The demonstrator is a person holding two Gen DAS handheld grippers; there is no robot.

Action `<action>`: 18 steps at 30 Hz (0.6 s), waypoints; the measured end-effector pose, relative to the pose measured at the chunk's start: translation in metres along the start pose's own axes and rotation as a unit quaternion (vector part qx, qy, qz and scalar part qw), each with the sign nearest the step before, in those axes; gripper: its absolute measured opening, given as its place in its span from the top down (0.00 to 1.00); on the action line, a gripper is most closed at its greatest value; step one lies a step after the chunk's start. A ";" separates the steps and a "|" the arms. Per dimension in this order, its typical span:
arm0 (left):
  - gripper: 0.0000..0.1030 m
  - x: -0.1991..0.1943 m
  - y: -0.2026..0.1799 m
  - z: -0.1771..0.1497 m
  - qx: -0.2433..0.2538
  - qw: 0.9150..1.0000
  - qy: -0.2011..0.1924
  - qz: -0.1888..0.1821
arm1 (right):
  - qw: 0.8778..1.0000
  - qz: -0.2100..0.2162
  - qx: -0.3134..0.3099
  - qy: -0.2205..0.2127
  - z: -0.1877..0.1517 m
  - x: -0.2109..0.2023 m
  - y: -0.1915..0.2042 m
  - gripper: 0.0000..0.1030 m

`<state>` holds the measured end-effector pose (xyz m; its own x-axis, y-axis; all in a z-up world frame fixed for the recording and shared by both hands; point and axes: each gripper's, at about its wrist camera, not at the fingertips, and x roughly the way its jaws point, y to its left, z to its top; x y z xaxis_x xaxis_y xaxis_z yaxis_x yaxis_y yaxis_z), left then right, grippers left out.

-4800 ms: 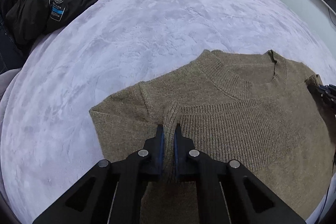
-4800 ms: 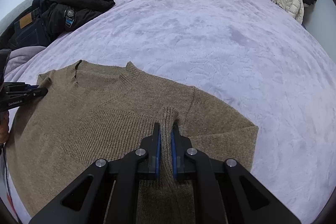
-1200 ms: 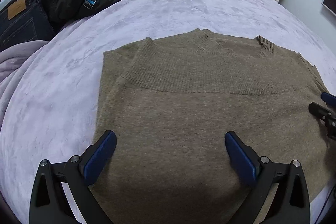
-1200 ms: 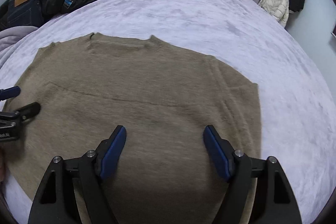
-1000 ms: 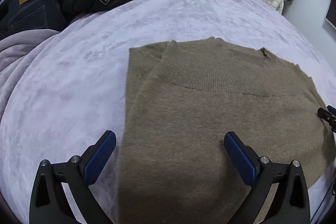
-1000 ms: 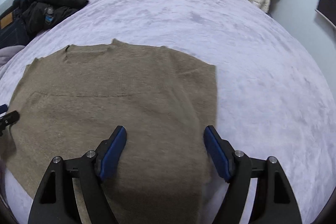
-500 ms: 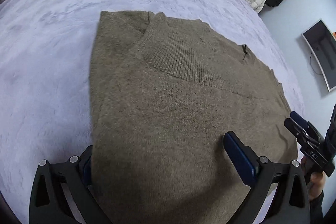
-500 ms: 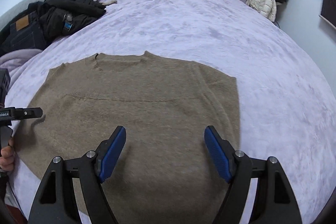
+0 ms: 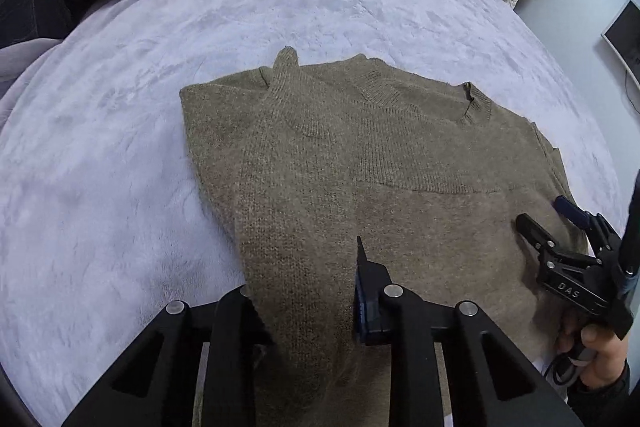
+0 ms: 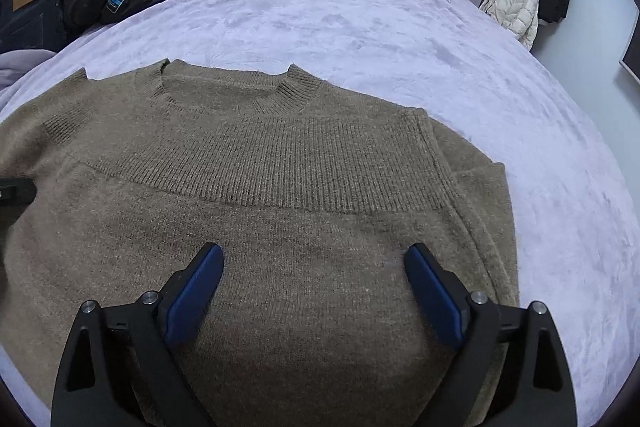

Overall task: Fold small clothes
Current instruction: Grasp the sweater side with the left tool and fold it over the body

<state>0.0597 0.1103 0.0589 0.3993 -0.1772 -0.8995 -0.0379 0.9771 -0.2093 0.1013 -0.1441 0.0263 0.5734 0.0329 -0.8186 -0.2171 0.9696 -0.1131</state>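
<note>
Left hand-held gripper (image 9: 304,291) closing, seemingly on one olive sweater (image 10: 280,187), right hand-held gripper (image 10: 314,279) opening, empty

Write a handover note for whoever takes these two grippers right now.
Left gripper: jaws closing on a bunched ridge of the brown sweater at its left side.
Right gripper: jaws opening, pads apart above the sweater's lower right, holding nothing.
Sweater lies face up on the lilac bed cover, collar away from the grippers, both sleeves tucked in.
Left: the body folds, not yet made.
</note>
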 end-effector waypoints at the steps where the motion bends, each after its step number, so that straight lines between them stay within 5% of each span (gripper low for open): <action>1: 0.75 -0.007 -0.006 0.002 -0.002 1.000 -0.001 0.006 | 1.000 0.006 0.015 -0.009 -0.001 -0.009 -0.008 0.09; 6: 0.75 -0.036 -0.051 0.020 0.001 1.000 -0.001 0.027 | 0.995 0.018 0.077 -0.056 -0.017 -0.052 -0.068 0.09; 12: 0.76 -0.049 -0.161 0.040 0.025 0.997 0.006 0.067 | 0.993 0.007 0.105 -0.061 -0.050 -0.071 -0.130 0.09; 18: 0.78 0.000 -0.289 0.024 0.094 0.991 0.031 0.087 | 0.985 0.021 0.152 -0.075 -0.086 -0.083 -0.180 0.09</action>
<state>0.0924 -0.1696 0.1284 0.3453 -0.0046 -0.9385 0.0730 0.9971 0.0219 0.0250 -0.3422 0.0661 0.6840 0.0881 -0.7241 -0.0095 0.9937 0.1119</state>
